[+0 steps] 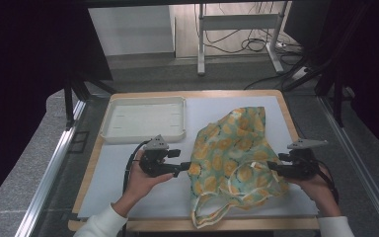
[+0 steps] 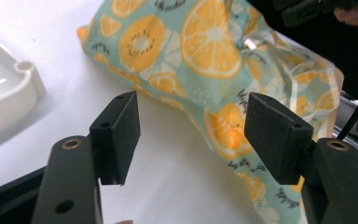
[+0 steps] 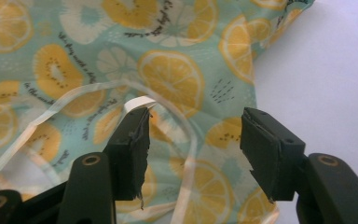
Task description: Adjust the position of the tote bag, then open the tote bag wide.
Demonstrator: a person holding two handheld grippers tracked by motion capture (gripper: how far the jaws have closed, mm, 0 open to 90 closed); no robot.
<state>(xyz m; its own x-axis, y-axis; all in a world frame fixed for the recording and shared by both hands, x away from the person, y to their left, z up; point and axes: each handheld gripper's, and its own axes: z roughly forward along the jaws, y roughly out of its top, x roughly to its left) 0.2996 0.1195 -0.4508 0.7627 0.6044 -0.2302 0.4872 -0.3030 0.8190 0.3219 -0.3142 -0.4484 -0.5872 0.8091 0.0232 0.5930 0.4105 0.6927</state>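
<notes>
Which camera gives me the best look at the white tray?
The high view: the whole tray lies at the table's far left, beside the fruit-print bag. The left gripper view catches just one rounded corner of it.

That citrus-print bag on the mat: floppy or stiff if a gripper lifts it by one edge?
Probably floppy: the citrus-print bag lies crumpled in soft folds on the white mat, so a lifted edge would likely drape and sag. It looks thin and flat, so probably light. Its pale ribbon handles loop loosely and may snag on the jaws.
</notes>
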